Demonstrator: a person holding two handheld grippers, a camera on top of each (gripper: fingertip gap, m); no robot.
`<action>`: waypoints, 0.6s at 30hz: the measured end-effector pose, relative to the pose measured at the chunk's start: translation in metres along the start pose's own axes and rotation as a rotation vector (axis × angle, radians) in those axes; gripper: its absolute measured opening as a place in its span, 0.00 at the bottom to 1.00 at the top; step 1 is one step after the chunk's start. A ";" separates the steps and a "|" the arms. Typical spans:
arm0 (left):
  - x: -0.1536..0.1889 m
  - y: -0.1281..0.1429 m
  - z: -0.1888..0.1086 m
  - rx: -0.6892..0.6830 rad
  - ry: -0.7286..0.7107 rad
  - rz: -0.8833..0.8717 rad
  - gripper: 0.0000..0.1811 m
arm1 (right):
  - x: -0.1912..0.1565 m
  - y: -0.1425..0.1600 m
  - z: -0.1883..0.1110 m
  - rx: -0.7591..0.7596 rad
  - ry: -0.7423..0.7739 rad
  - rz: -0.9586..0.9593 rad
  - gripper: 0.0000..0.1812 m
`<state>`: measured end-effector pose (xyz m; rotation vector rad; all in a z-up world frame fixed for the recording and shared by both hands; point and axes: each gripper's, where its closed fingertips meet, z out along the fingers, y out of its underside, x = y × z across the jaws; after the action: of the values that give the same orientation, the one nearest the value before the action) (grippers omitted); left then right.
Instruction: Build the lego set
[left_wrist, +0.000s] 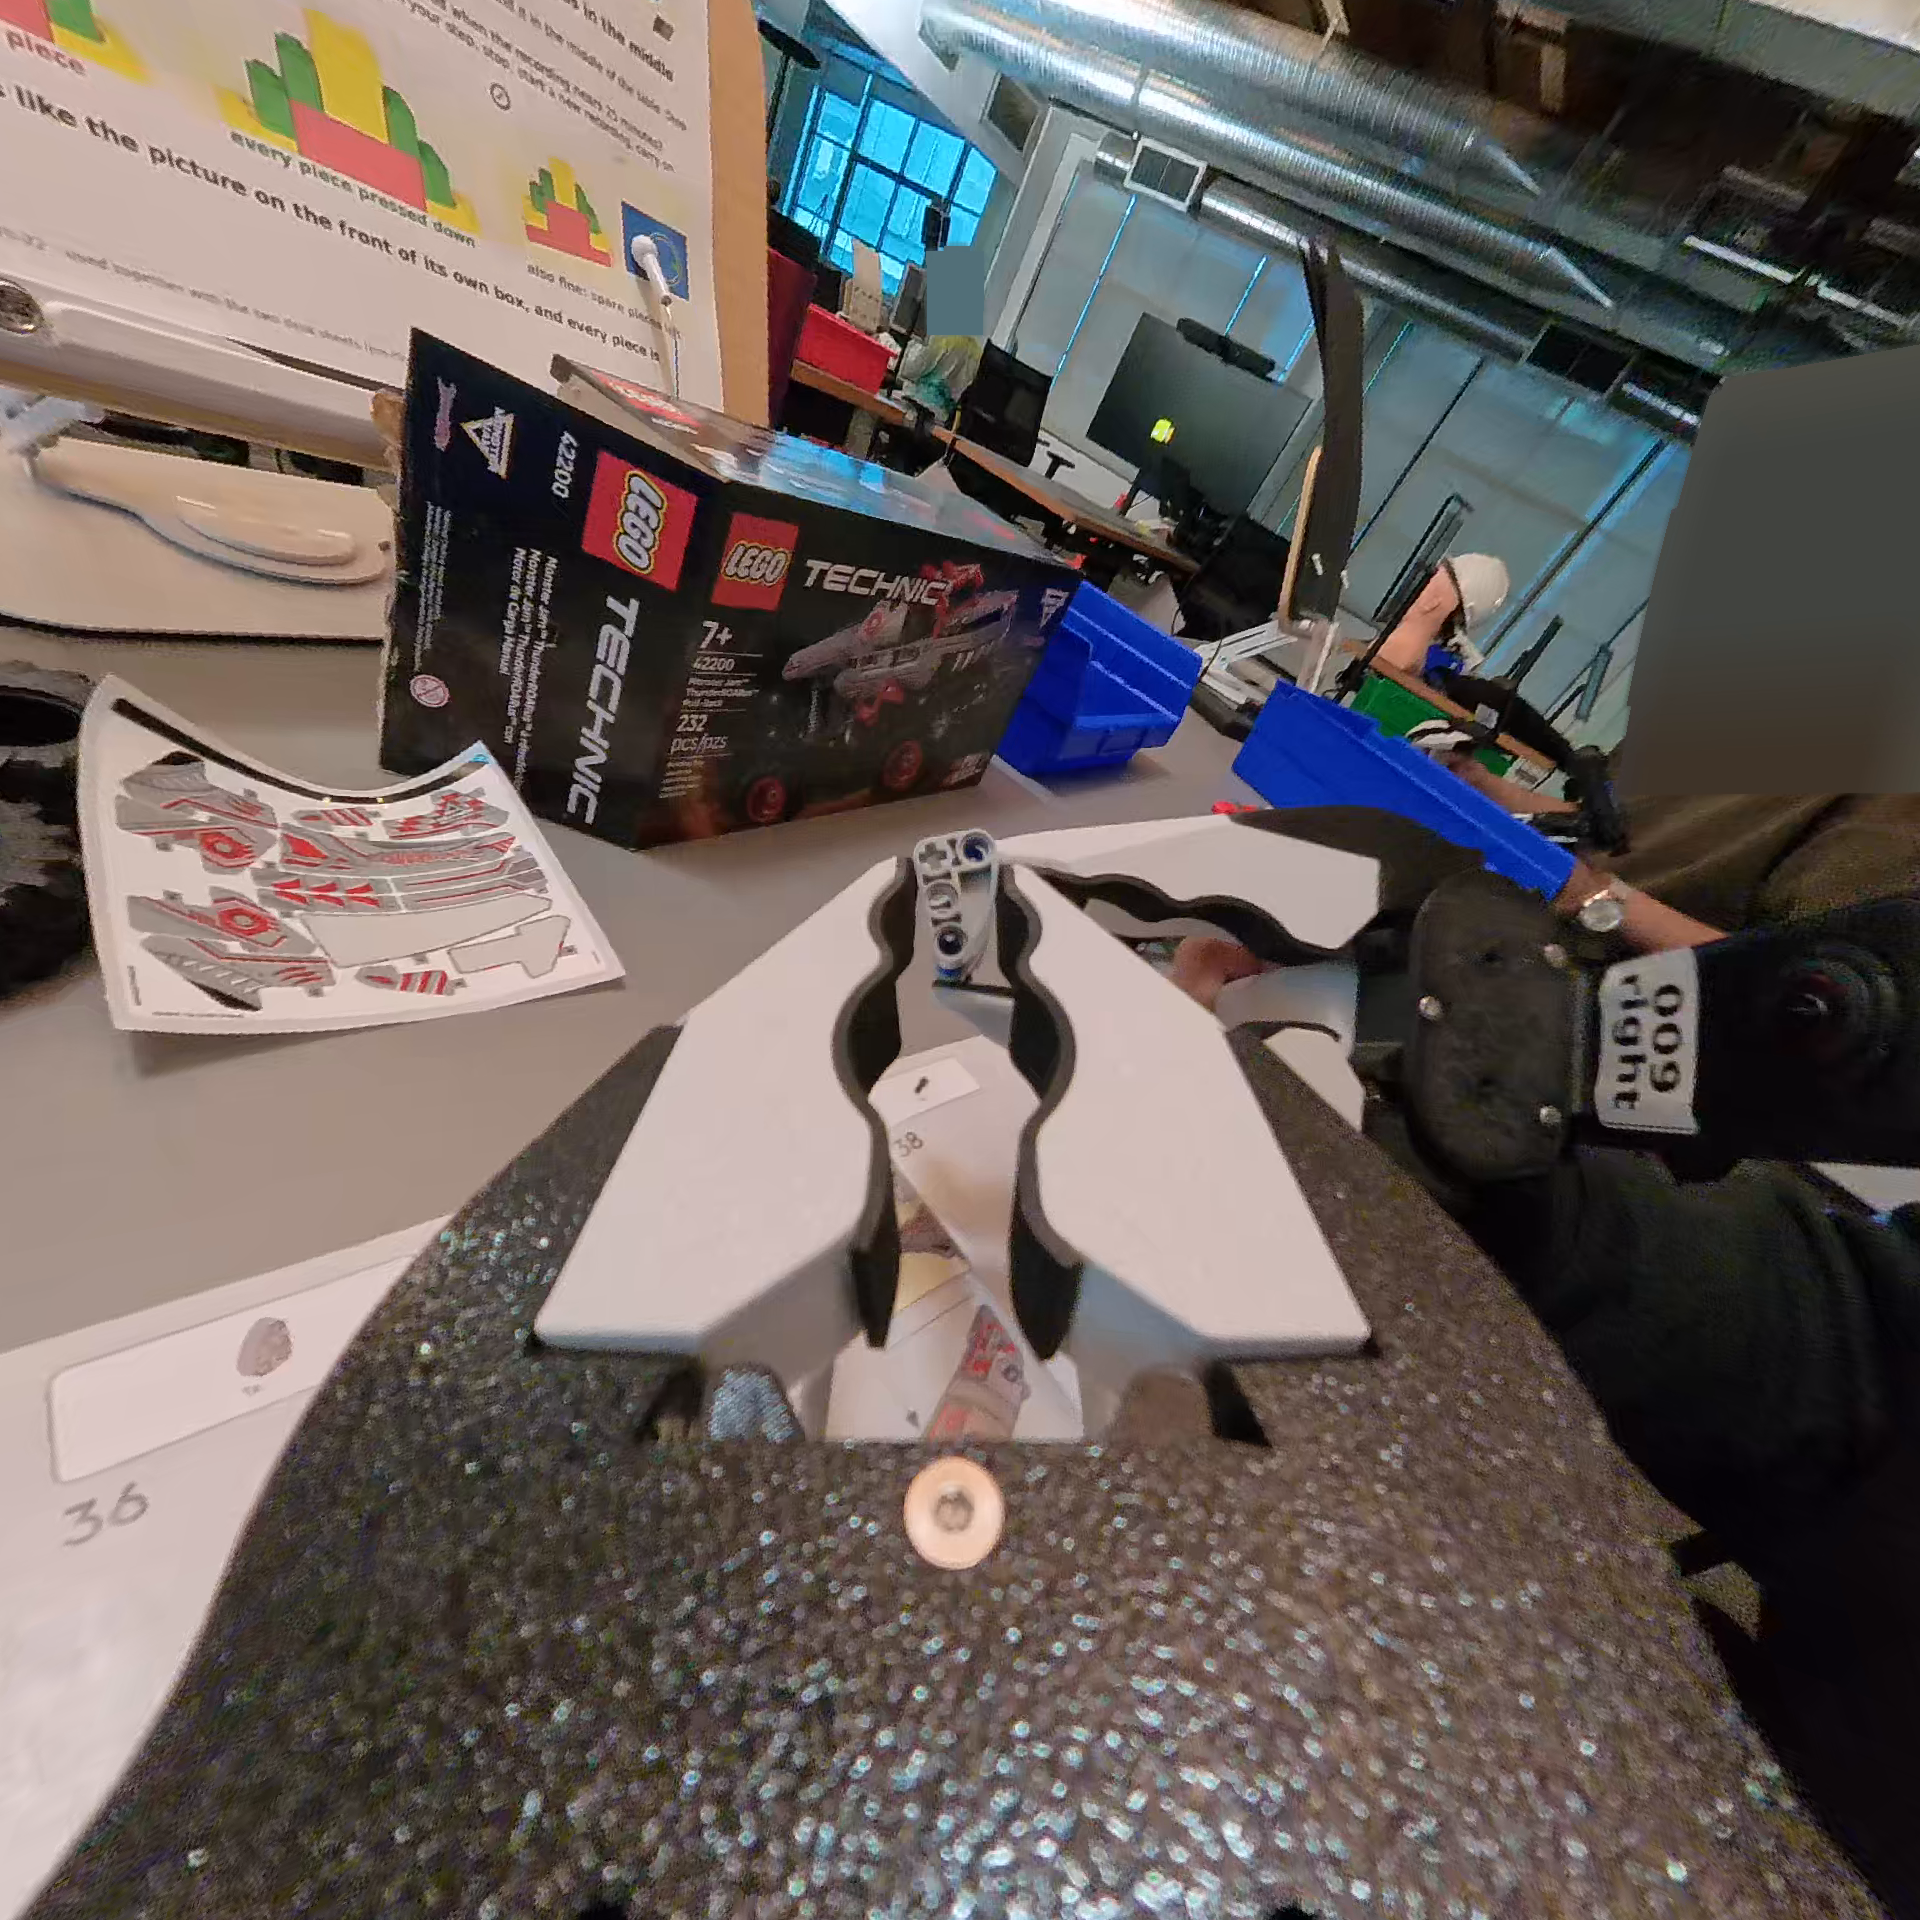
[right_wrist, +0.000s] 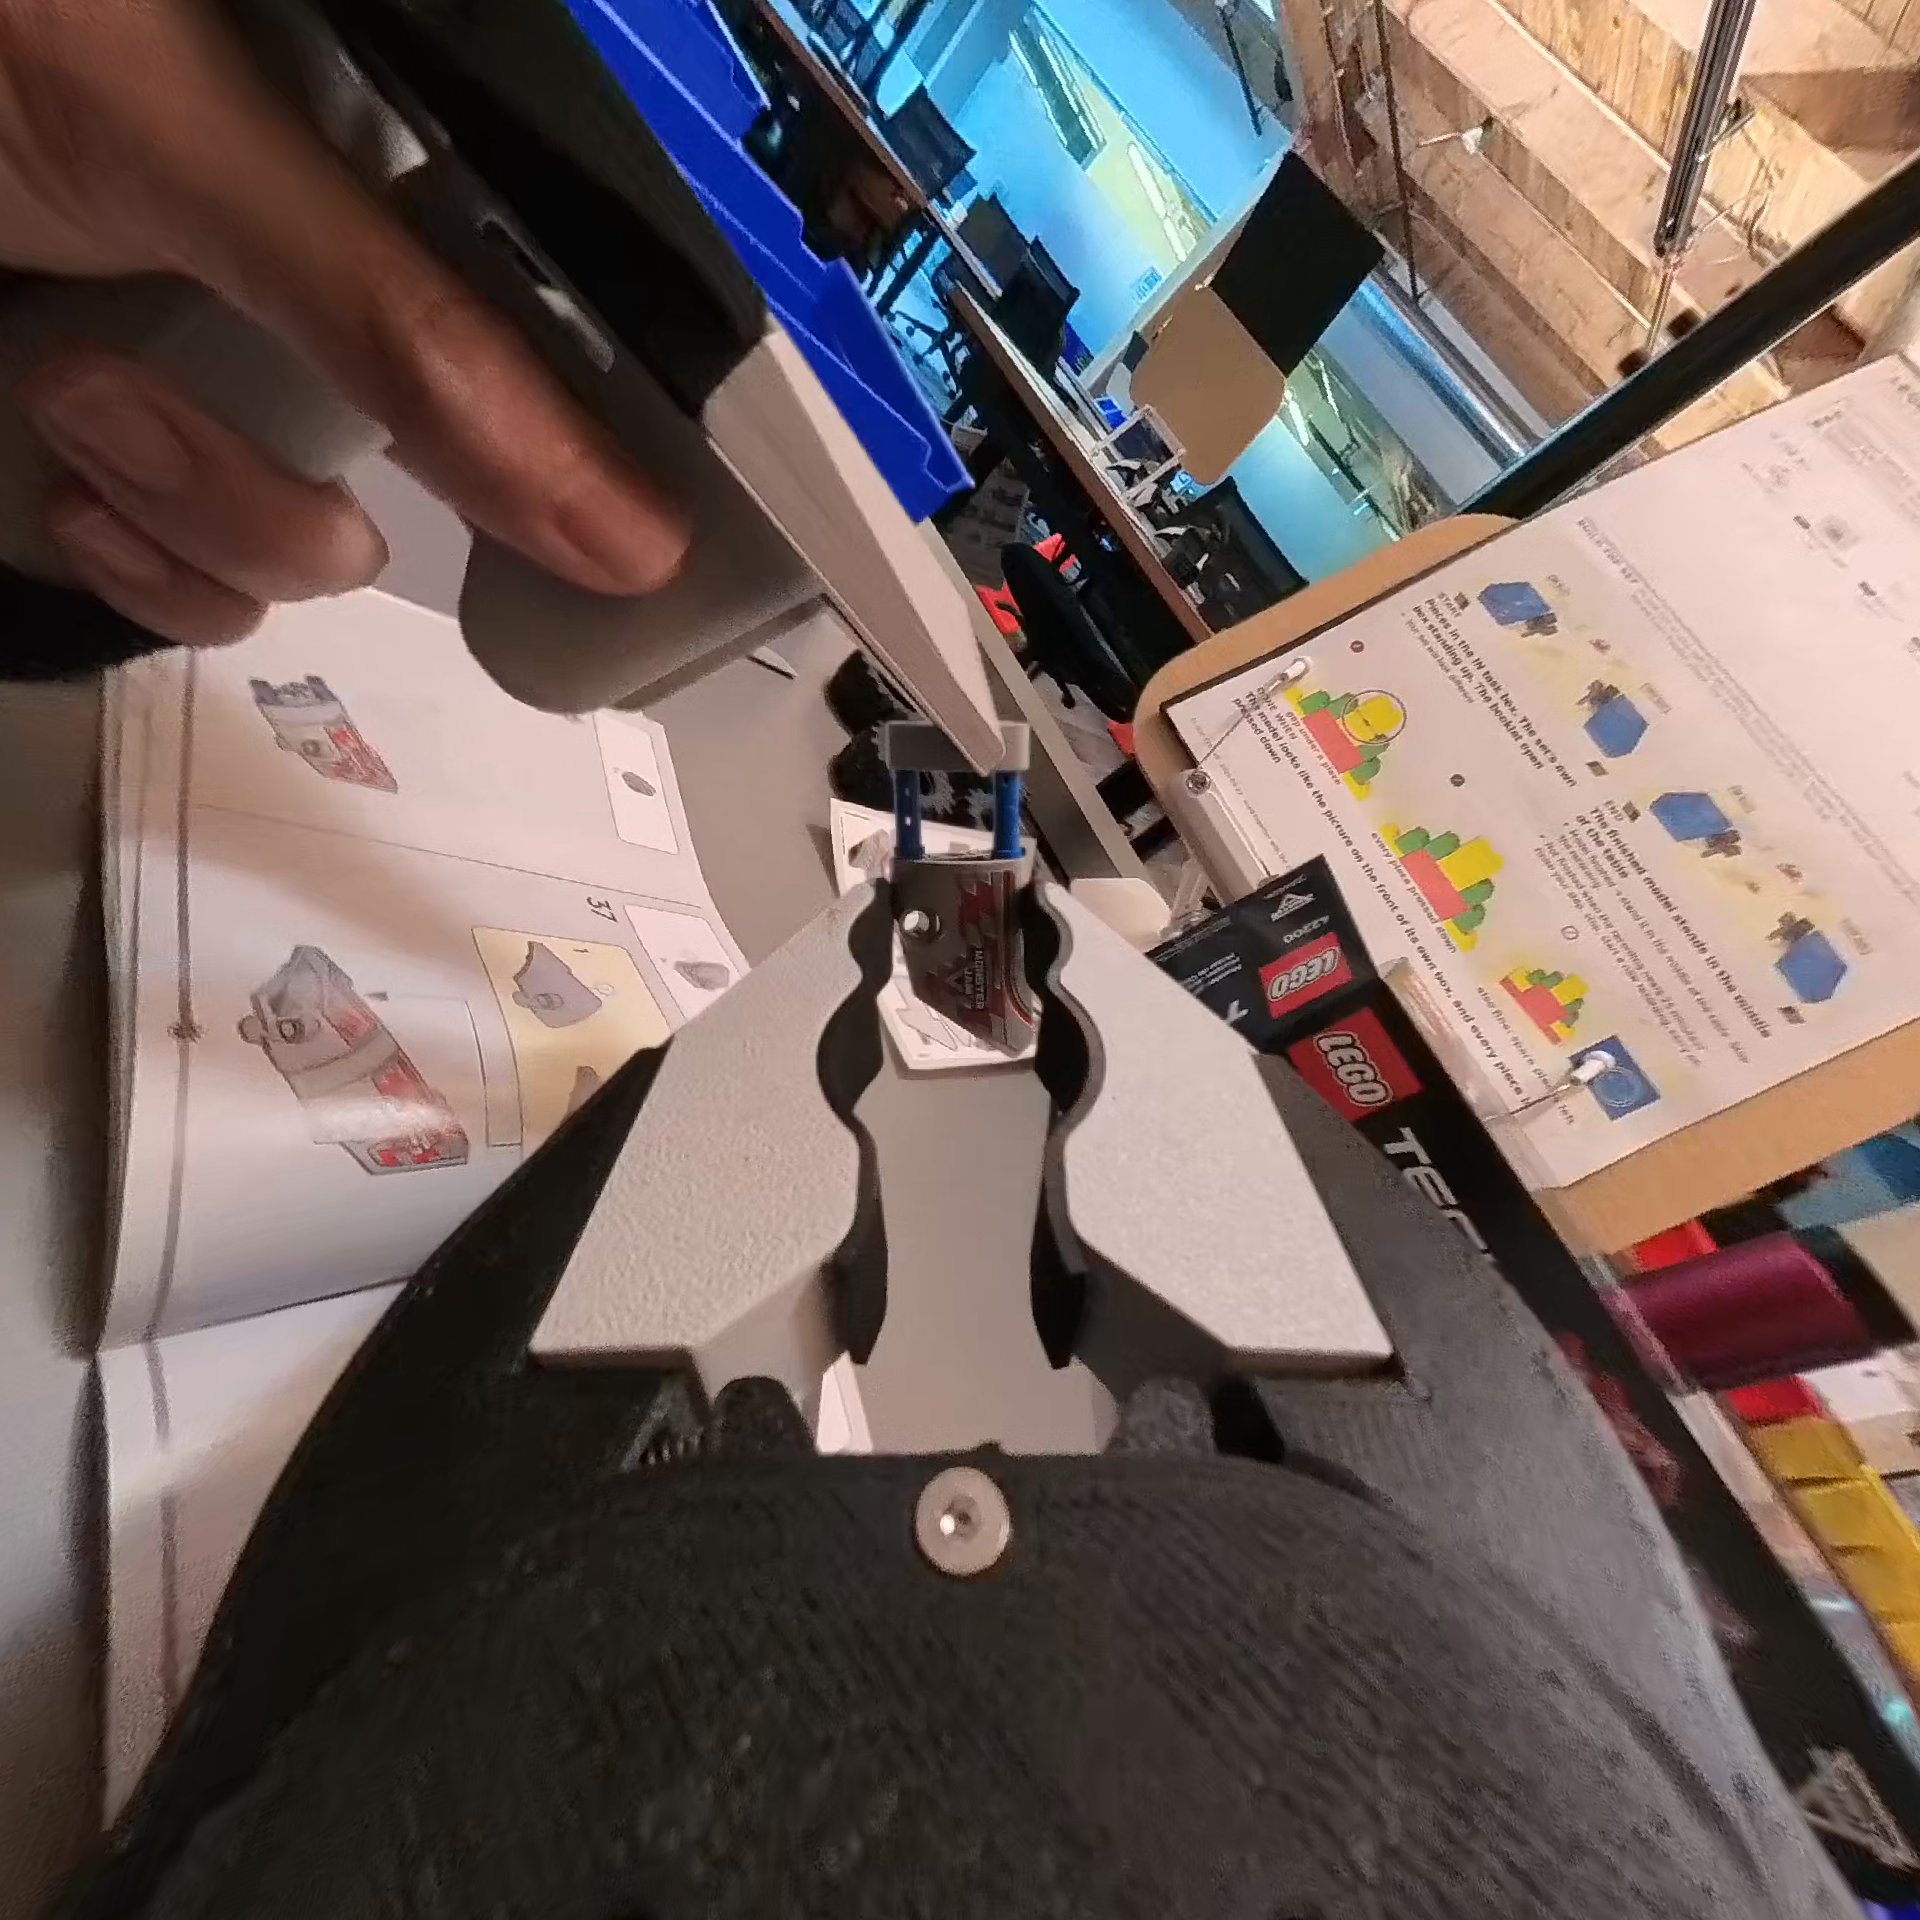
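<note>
My left gripper (left_wrist: 951, 883) is shut on a small grey Technic beam (left_wrist: 953, 878) with blue pins in it. In the right wrist view that beam (right_wrist: 956, 744) sits at the tip of the left gripper's fingers (right_wrist: 883, 603), which a hand (right_wrist: 312, 343) holds. Two blue pins (right_wrist: 907, 810) join it to a grey stickered panel (right_wrist: 966, 966). My right gripper (right_wrist: 961, 920) is shut on that panel. Its fingers (left_wrist: 1226, 862) reach in from the right in the left wrist view. Both hold the piece above the open instruction booklet (right_wrist: 364, 935).
The black Lego box (left_wrist: 707, 644) stands behind, with a sticker sheet (left_wrist: 322, 894) in front of it and black tyres (left_wrist: 31, 810) at the left edge. Blue bins (left_wrist: 1101, 675) lie at the back right. An instruction board (right_wrist: 1558, 831) leans at the right. My left and right fingertips are right by each other.
</note>
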<state>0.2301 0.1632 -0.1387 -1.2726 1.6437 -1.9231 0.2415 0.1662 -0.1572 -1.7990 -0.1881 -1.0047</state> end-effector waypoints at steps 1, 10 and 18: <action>-0.001 0.001 0.000 -0.005 -0.011 0.026 0.07 | 0.000 0.001 0.000 -0.010 0.011 -0.027 0.12; 0.006 -0.002 -0.001 0.015 0.066 0.023 0.07 | 0.007 -0.003 -0.005 -0.023 0.090 -0.206 0.12; 0.019 -0.010 -0.007 0.065 0.131 0.195 0.07 | 0.017 -0.015 -0.015 -0.031 0.177 -0.407 0.12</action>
<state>0.2174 0.1571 -0.1210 -0.9417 1.6841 -1.9581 0.2362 0.1560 -0.1327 -1.7237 -0.4422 -1.4534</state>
